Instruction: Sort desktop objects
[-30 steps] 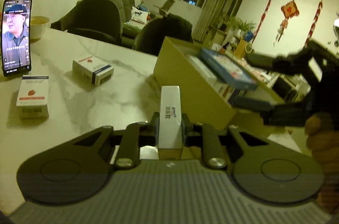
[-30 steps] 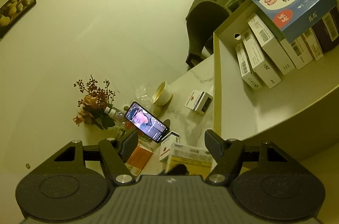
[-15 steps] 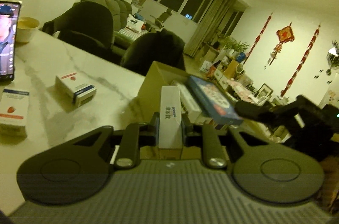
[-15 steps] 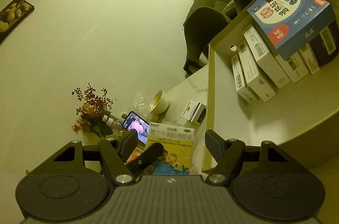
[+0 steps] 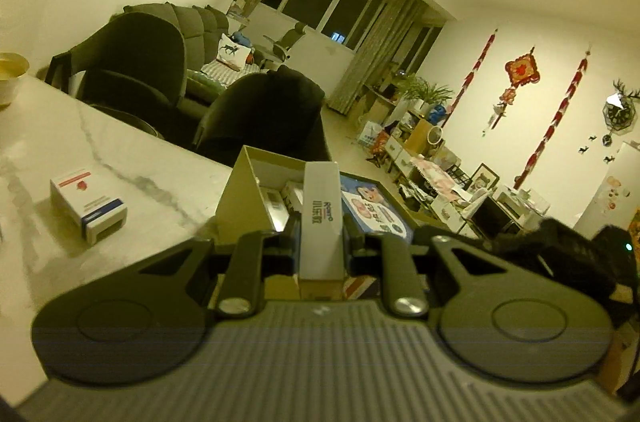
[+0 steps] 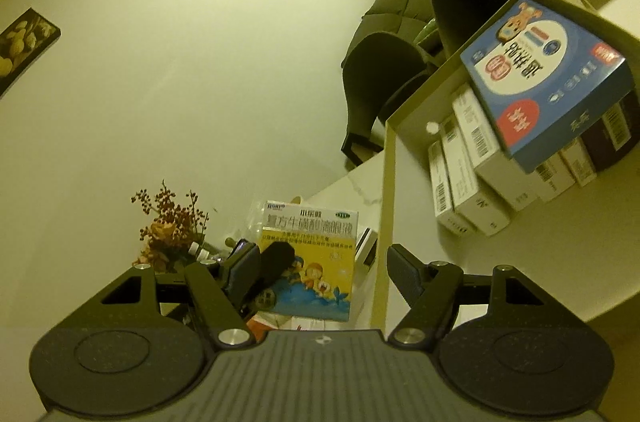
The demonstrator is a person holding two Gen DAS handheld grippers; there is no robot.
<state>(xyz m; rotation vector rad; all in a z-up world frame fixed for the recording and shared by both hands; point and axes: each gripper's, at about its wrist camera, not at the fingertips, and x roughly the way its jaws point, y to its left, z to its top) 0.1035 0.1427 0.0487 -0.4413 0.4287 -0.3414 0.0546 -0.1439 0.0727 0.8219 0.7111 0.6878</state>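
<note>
Because the cardboard box (image 5: 240, 198) is the largest thing on the marble table (image 5: 132, 158) and the evident destination, everything is read relative to it. It lies open-topped, directly ahead of and slightly below the left gripper (image 5: 322, 234). Inside it, narrow white cartons (image 6: 464, 178) are packed side by side on edge, and a flat blue carton (image 6: 548, 82) lies tilted across their tops.

Left gripper: jaws clamped on a slim eye-drop carton (image 5: 322, 222), held by its two broad faces. Carton's long axis runs forward along the fingers, toward the box; its far end overlaps the box's near wall in the left wrist view. Whether it is over the opening or short of it, cannot tell.

Right gripper (image 6: 320, 274): jaws apart, nothing between the pads, just beside the box's outer wall.

Judgement: left hand is nearer to delivery. Free floor shows beside the row, so the carton likely needs tipping nose-down there.

One small white-and-blue carton (image 5: 88, 214) remains loose on the table, left of the box.
</note>
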